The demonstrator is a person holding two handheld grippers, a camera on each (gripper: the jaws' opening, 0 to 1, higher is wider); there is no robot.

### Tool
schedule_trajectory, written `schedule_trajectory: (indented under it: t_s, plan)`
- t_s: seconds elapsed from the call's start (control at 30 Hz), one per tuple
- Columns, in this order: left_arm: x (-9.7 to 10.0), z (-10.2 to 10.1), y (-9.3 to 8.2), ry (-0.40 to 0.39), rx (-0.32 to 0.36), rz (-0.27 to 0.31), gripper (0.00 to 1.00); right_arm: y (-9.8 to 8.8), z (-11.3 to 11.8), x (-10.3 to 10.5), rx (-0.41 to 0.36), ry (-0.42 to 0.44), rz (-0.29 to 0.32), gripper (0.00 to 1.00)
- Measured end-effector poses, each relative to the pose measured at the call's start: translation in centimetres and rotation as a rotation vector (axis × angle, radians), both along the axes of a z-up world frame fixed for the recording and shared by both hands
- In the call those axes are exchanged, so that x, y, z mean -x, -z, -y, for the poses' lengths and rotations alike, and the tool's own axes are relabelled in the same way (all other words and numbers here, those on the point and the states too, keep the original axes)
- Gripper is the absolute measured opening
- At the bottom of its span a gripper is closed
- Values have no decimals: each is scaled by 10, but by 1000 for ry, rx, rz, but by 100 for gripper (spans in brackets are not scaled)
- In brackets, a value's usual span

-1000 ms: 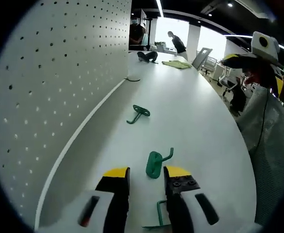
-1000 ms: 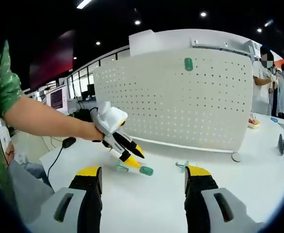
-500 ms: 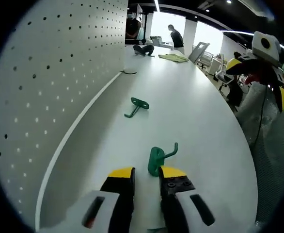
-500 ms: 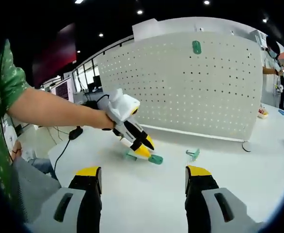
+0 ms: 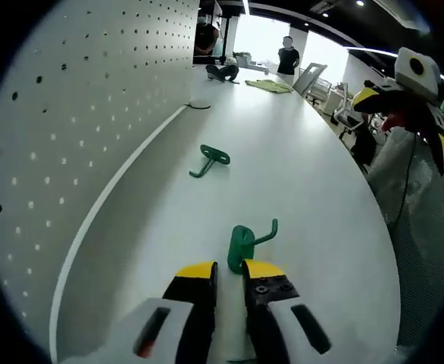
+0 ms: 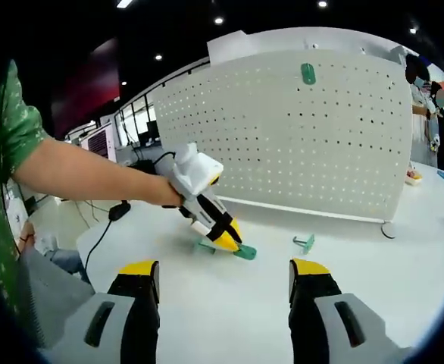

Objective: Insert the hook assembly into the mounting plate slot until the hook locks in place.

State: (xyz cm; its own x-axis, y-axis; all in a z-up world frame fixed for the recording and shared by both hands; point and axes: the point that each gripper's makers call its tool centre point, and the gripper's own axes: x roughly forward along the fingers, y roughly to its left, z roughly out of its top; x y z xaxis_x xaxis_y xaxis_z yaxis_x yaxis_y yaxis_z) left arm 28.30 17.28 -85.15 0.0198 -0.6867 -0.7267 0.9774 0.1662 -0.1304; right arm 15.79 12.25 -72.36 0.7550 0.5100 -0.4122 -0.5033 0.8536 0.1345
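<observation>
A green hook (image 5: pixel 244 244) lies on the white tabletop (image 5: pixel 305 182) just ahead of the left tool (image 5: pixel 228 267), whose yellow-tipped jaws stand nearly pressed together with only a thin gap, the hook's oval base at their tips; whether they touch it I cannot tell. A second green hook (image 5: pixel 209 158) lies further ahead, well apart, beside the white pegboard (image 5: pixel 70 121) on that tool's left. The right tool (image 6: pixel 223 271) hovers with jaws spread wide, facing the pegboard, where a green plate (image 6: pixel 307 73) sits high up.

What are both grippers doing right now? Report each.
Left gripper: nearly shut around the green hook on the table.
Right gripper: open, holding nothing.
</observation>
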Motion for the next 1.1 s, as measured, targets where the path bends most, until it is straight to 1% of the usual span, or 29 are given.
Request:
schedule_trajectory:
  t_s: [0.13,0.43,0.83,0.9,1.0,1.1]
  plan:
    - [0,0,-1,-3,6,-6,12,2,0,1,4,-2,-4,70]
    - [2,2,0,0,7,-15,8,3,0,0,6,2,-3,70]
    - [3,-1,-1,-16,11,-33,7,5,-2,-1,11,-7,-6,70]
    - [3,-1,-3,-24,18,-36,6,4,-3,-1,12,-9,-6,70]
    - [4,1,-9,-41,46,-52,3,3,-4,-2,12,-13,-3,70]
    - [3,1,-8,-50,44,-48,2,2,-5,-2,13,-16,1,70]
